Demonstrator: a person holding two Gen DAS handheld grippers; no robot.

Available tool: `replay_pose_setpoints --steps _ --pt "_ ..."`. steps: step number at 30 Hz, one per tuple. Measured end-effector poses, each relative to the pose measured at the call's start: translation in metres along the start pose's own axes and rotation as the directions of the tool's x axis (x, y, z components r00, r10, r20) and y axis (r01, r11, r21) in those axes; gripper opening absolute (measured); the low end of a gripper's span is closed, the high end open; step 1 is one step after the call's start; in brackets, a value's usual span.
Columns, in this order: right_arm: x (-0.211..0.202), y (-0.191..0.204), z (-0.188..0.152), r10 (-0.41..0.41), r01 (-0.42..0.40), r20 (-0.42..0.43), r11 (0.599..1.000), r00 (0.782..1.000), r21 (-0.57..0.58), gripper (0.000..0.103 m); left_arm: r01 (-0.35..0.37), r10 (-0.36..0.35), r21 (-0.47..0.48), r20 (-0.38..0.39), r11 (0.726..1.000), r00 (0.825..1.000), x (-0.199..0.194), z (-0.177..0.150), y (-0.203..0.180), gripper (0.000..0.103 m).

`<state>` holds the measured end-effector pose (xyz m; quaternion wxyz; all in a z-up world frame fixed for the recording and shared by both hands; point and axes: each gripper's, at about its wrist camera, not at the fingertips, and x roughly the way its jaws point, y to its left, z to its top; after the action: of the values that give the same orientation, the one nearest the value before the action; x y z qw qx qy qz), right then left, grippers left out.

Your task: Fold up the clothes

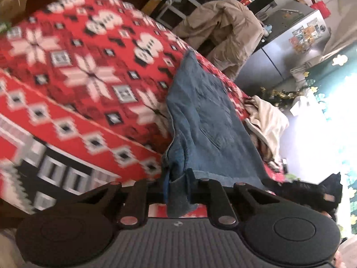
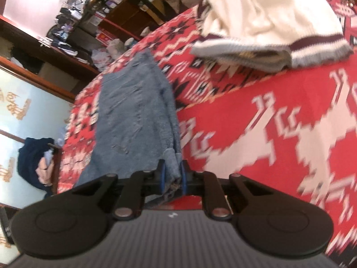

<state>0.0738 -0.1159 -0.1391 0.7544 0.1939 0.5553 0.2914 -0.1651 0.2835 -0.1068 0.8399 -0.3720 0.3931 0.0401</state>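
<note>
We had the jeans (image 1: 200, 116) laid out along the red patterned blanket (image 1: 78, 67), both ends pinched. Left tool (image 1: 178, 185) was clamped on one end of the jeans, denim bunched between its fingers and hanging past them. Right tool (image 2: 173, 178) was clamped on the other end, fabric folded between the blue pads (image 2: 162, 174). A white sweater (image 2: 267, 22) lay on the blanket beyond the jeans, apart from them. A tan coat (image 1: 223, 26) sat past the blanket's far edge.
</note>
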Motion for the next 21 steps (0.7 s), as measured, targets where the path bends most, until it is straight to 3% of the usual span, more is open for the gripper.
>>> replay_pose_setpoints --steps 3,7,9,10,11,12,18,21 --pt "-0.002 0.013 -0.027 0.016 -0.016 -0.007 1.0 1.0 -0.003 0.014 -0.027 0.027 0.003 0.004 1.0 1.0 -0.009 0.001 0.014 0.012" --pt "-0.004 0.027 -0.065 -0.007 0.008 0.039 0.999 0.999 -0.034 0.015 -0.124 0.124 0.04 0.002 0.991 0.992 -0.004 -0.01 0.028 0.01" --pt "-0.001 0.031 -0.078 -0.048 0.053 0.069 0.996 0.996 -0.074 0.017 -0.116 0.116 0.036 0.005 0.993 0.993 -0.002 -0.014 0.034 0.013" --pt "0.003 0.031 -0.081 -0.074 0.08 0.066 0.993 0.995 -0.09 0.021 -0.14 0.139 0.046 0.014 0.989 0.99 -0.002 -0.015 0.035 0.023" --pt "0.004 0.031 -0.082 -0.092 0.098 0.063 0.99 0.994 -0.099 0.024 -0.169 0.167 0.063 0.03 0.984 0.986 -0.004 -0.014 0.034 0.035" --pt "0.005 0.03 -0.082 -0.107 0.113 0.059 0.988 0.992 -0.104 0.025 -0.17 0.168 0.072 0.04 0.983 0.985 -0.006 -0.01 0.033 0.038" --pt "-0.012 0.035 -0.059 -0.123 0.135 0.091 0.979 0.988 -0.149 0.031 -0.182 0.169 0.128 0.104 0.975 0.98 -0.018 0.017 0.029 0.041" --pt "-0.011 0.042 -0.026 -0.104 0.123 0.128 0.979 0.986 -0.159 0.039 -0.128 0.109 0.147 0.128 0.981 0.986 0.0 0.049 0.014 0.044"
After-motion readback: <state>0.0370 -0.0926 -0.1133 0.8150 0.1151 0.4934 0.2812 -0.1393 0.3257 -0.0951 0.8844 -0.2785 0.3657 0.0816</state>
